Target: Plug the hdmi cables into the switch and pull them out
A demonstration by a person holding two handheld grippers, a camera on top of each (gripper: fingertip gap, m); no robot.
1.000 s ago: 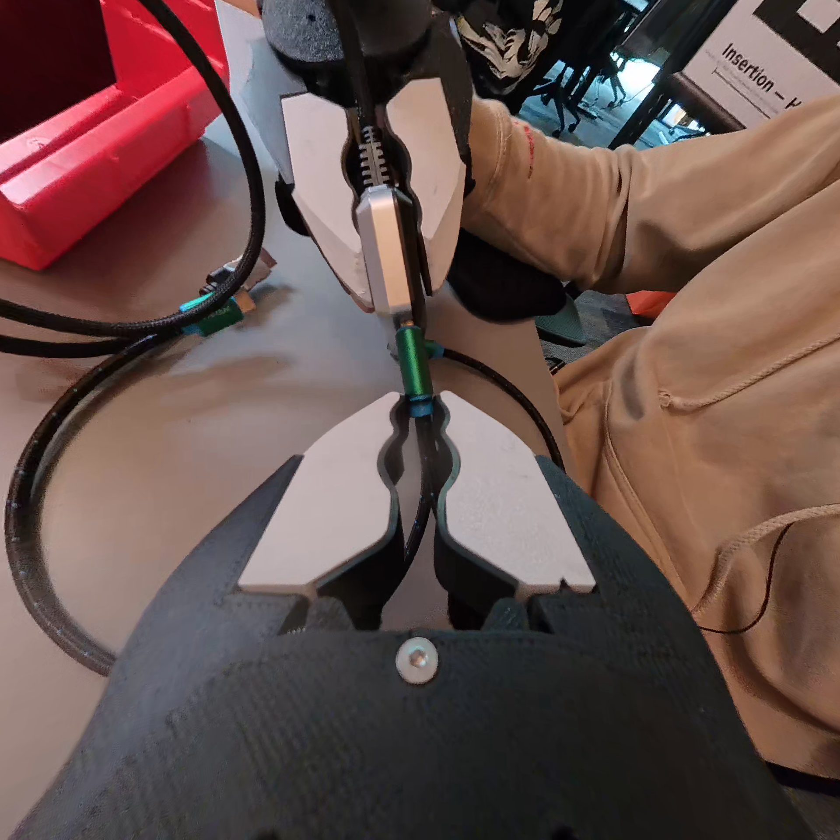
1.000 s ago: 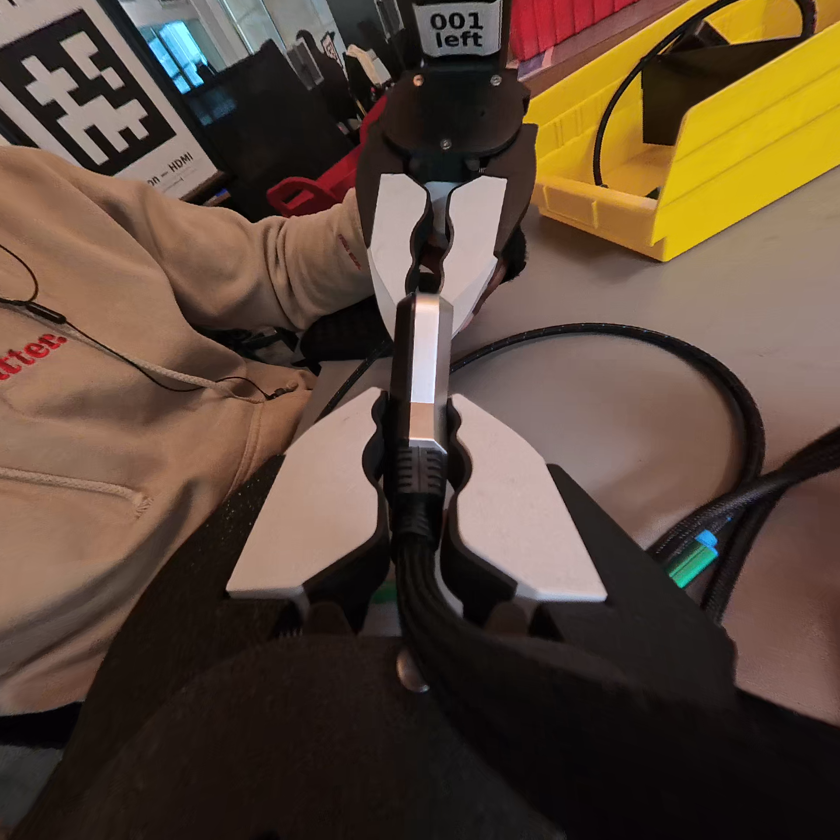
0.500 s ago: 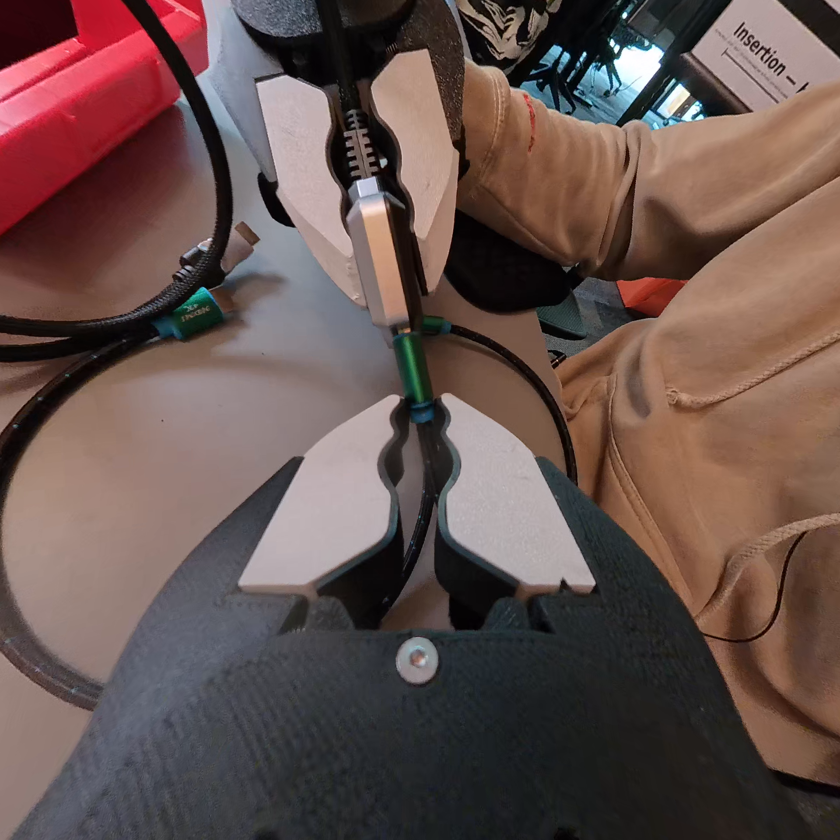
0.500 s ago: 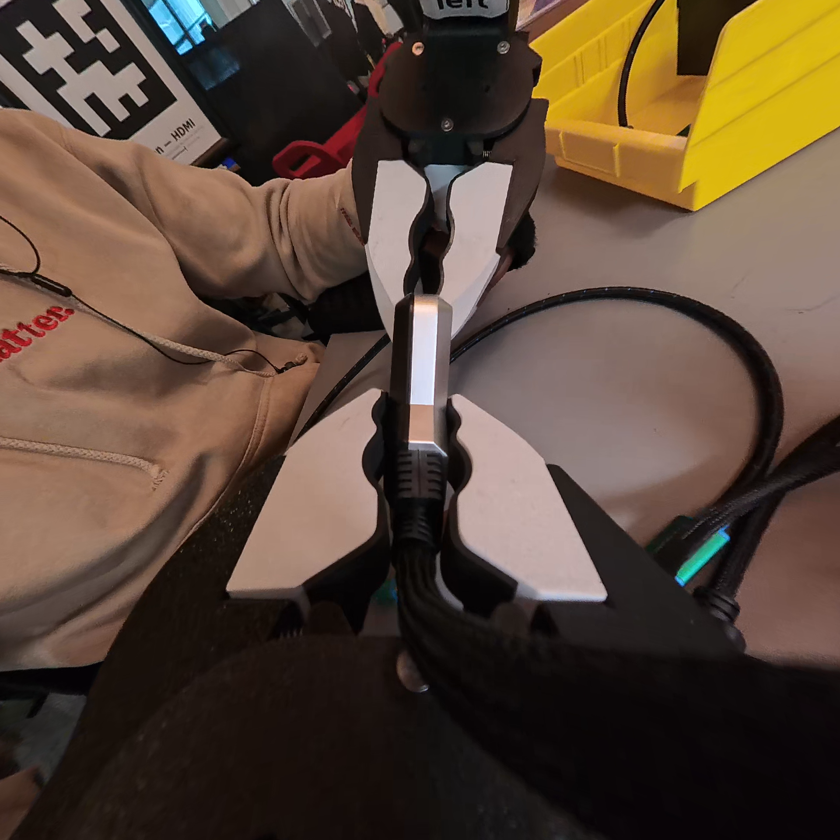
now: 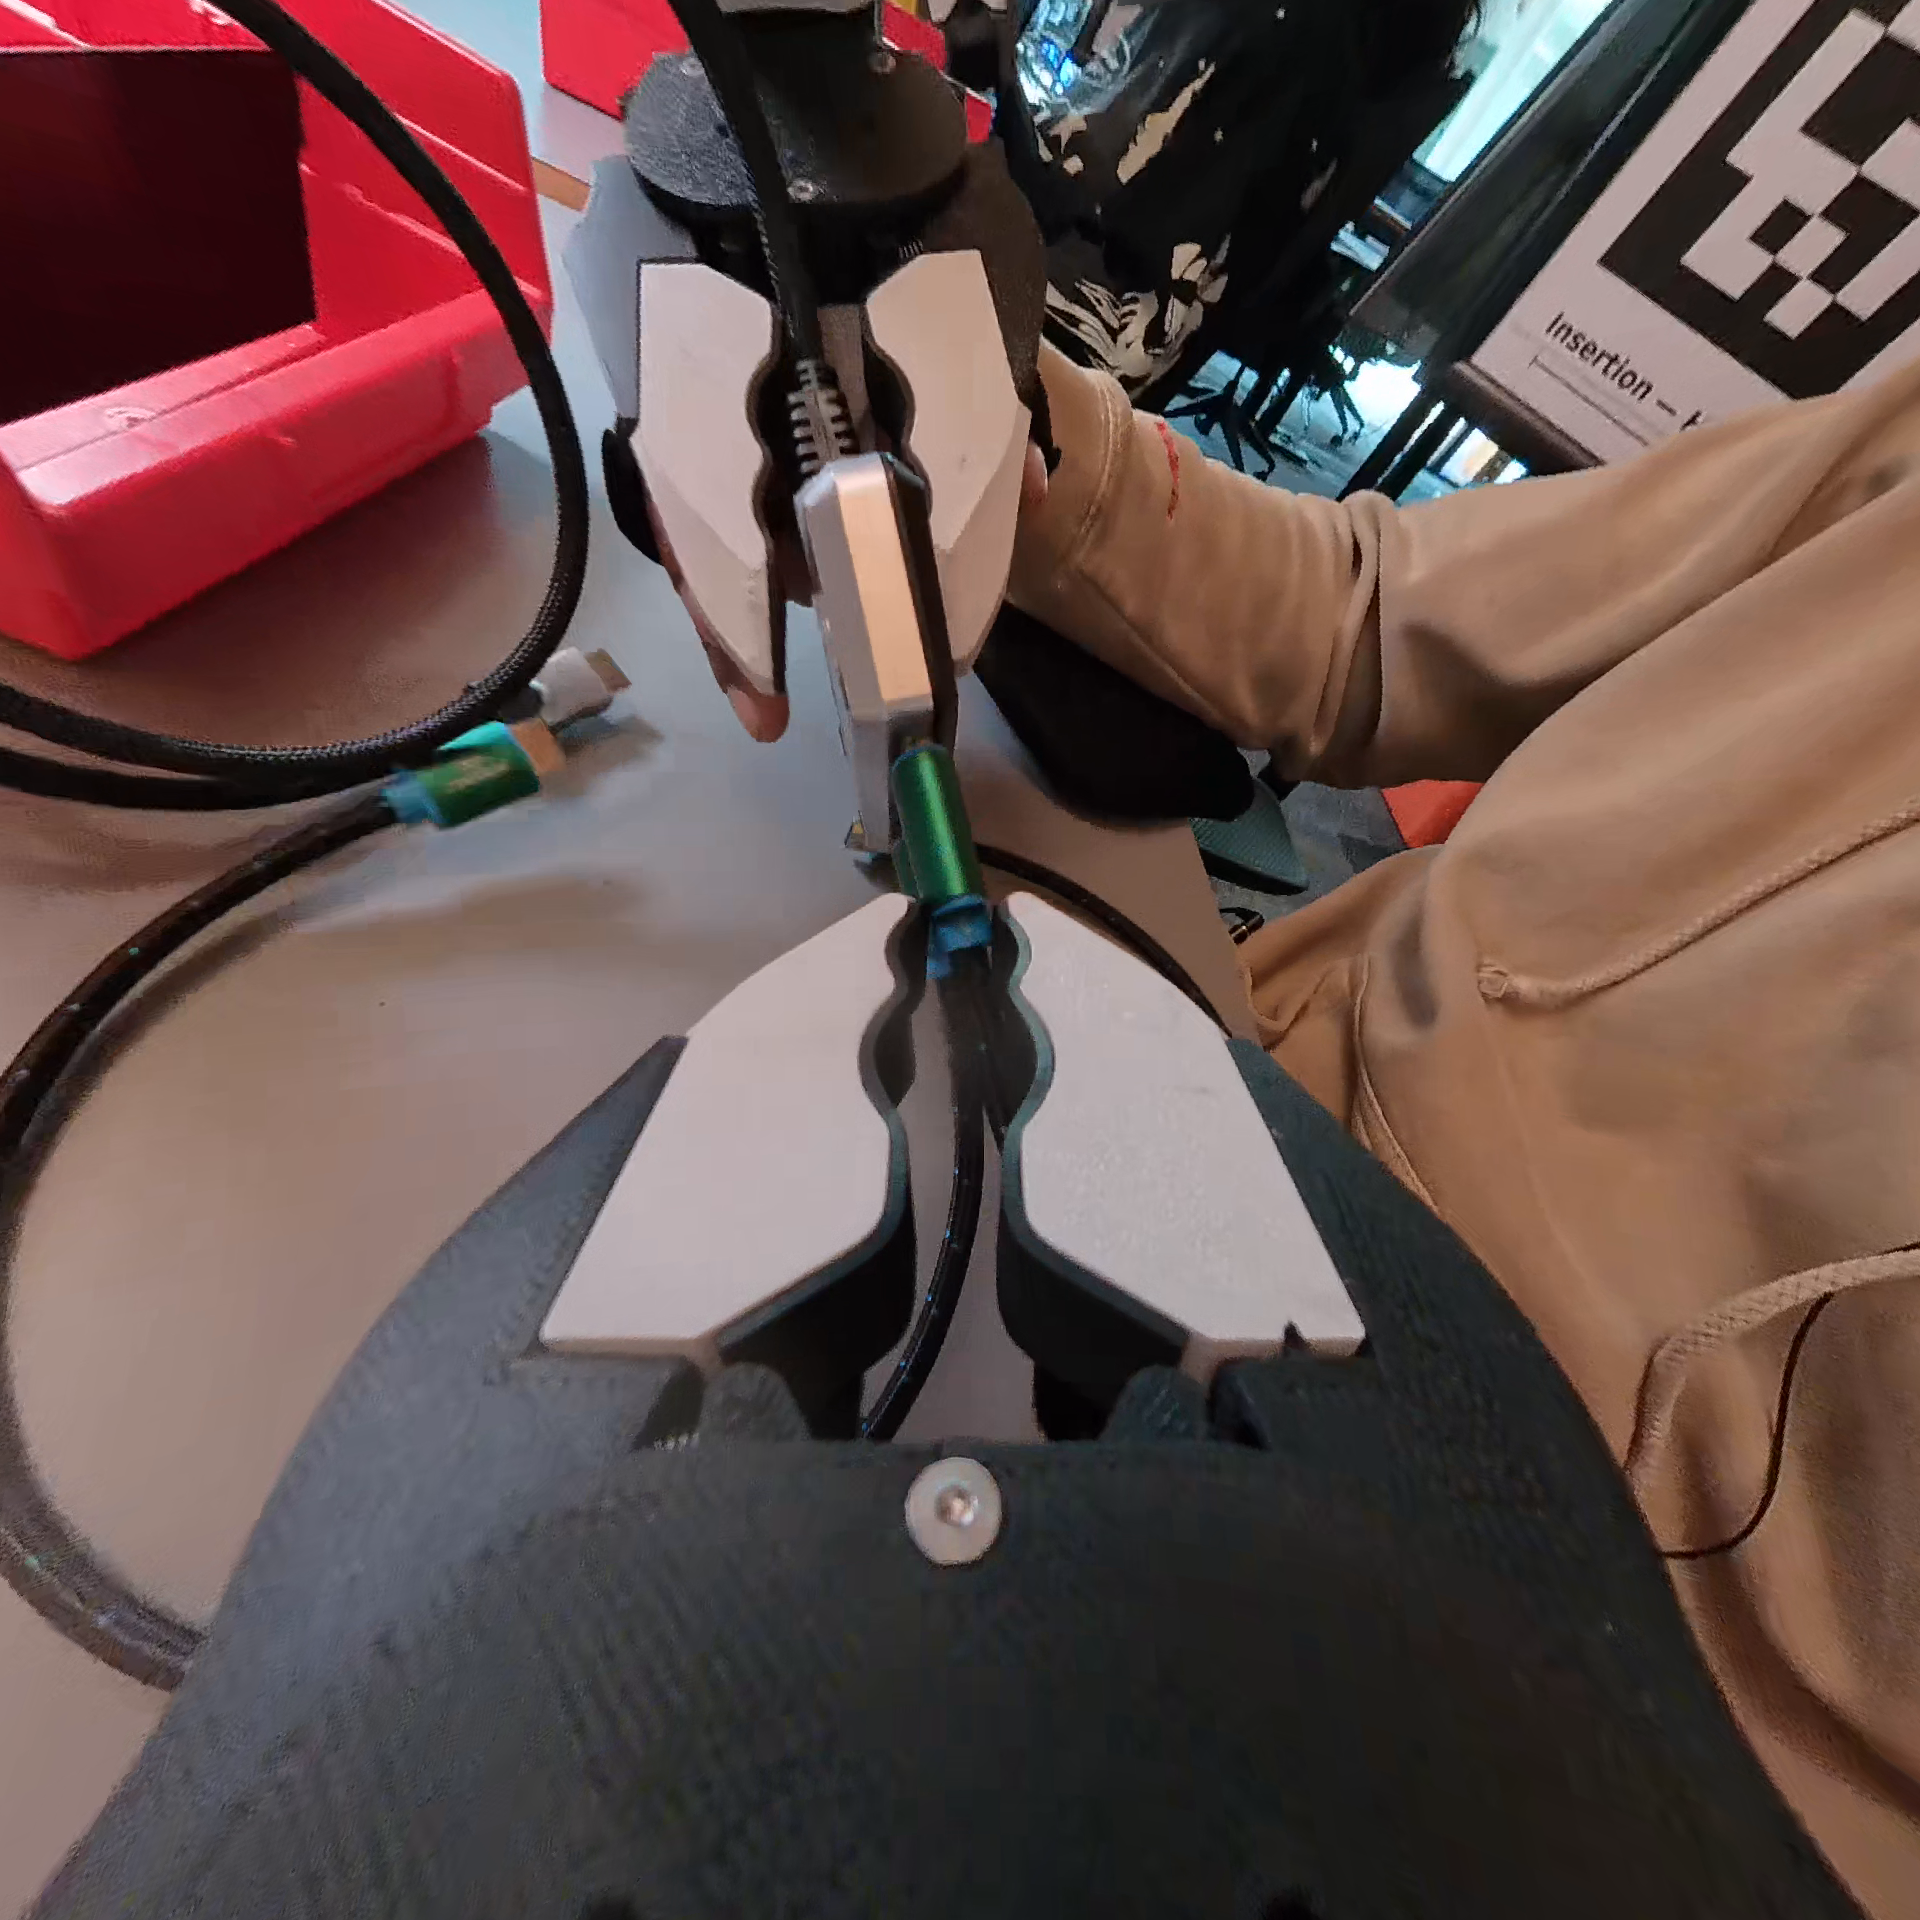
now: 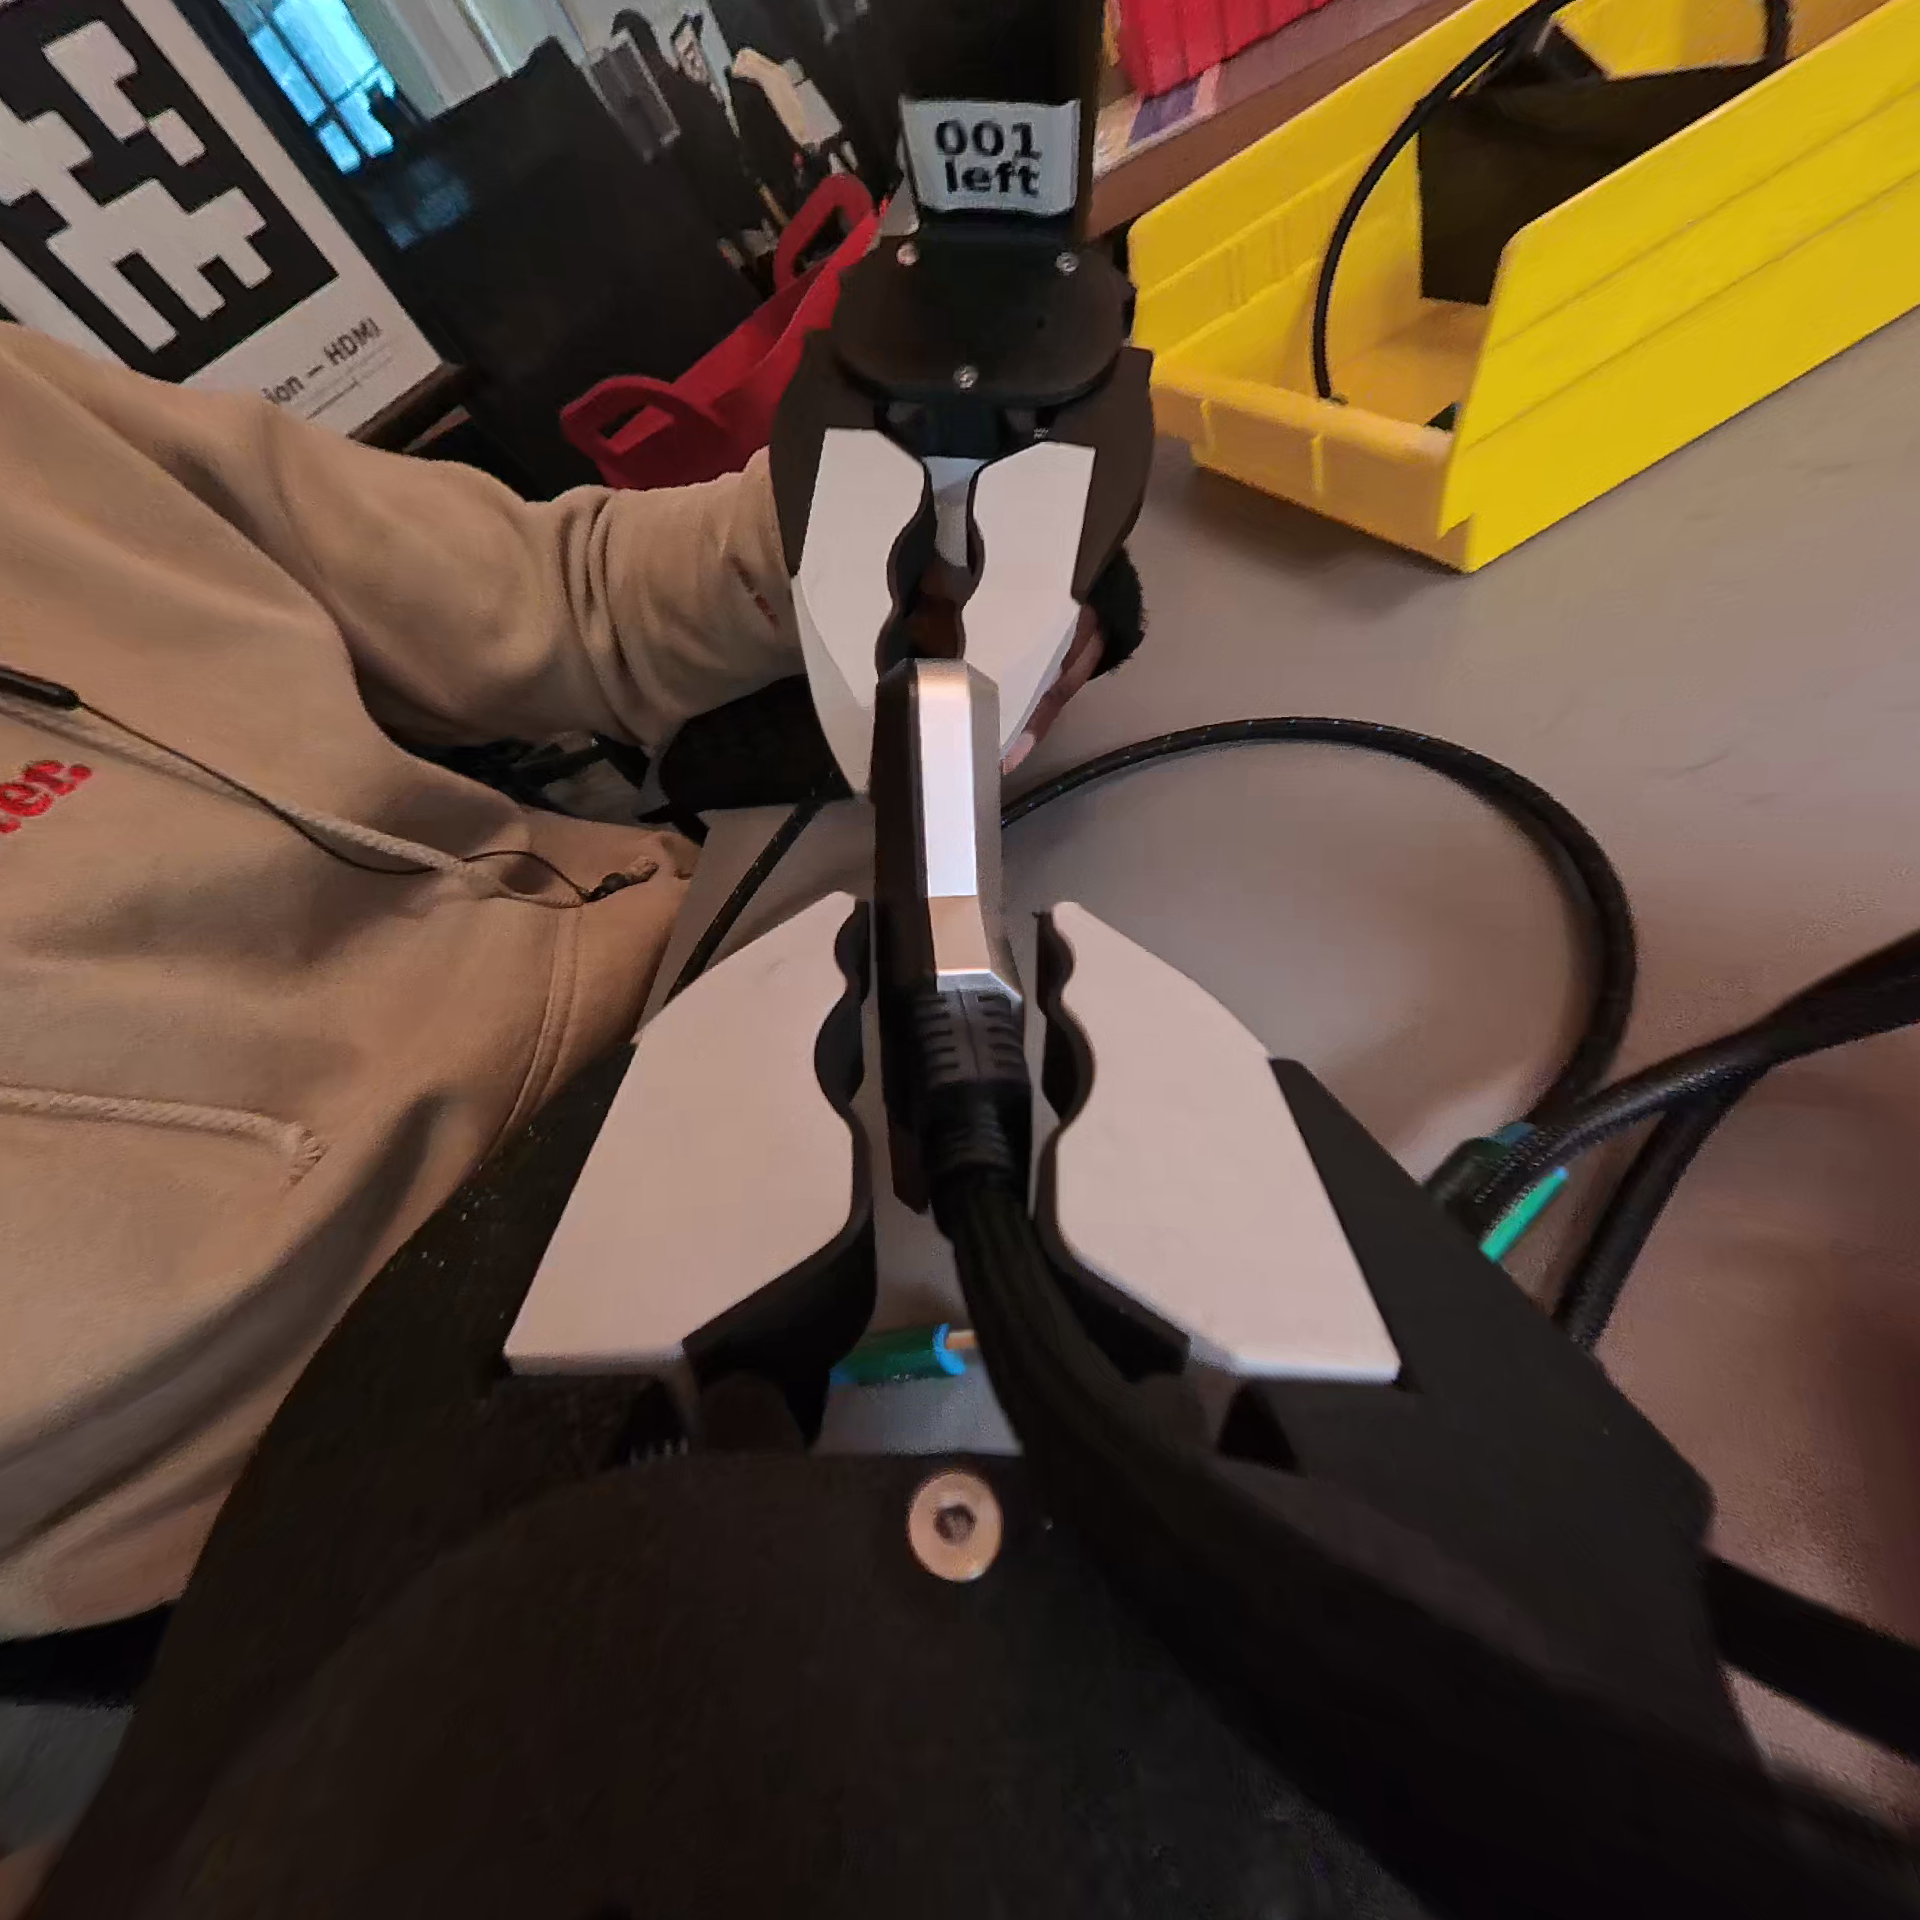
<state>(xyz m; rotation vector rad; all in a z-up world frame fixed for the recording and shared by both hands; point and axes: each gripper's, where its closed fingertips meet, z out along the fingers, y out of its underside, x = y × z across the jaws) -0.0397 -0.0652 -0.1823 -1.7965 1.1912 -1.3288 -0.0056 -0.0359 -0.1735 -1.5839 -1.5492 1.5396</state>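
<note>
My left gripper (image 5: 954, 914) is shut on a thin black cable just behind its green HDMI plug (image 5: 935, 821). The plug's tip sits in the end of the silver switch (image 5: 868, 582), held above the grey table (image 5: 416, 1039). In the right wrist view the switch (image 6: 945, 790) lies between the fingers of my right gripper (image 6: 948, 909). Its jaws stand apart: the left finger touches the switch and there is a gap at the right finger. The switch's thick black braided cable (image 6: 987, 1164) runs back over the right gripper. The left gripper's fingers (image 6: 852, 582) show behind the switch.
A red bin (image 5: 208, 364) stands at the far left, a yellow bin (image 6: 1558, 364) at the far right. Loose braided cables with a green plug (image 5: 468, 779) and a silver plug (image 5: 582, 681) lie on the table. A person's tan sleeve (image 5: 1455, 623) and body border the table edge. My hands' fingertips stand some 5 centimeters from each other.
My right gripper's jaws have parted; before they were shut on the switch. The switch now leans to one side between them. The left gripper still holds the green plug's cable.
</note>
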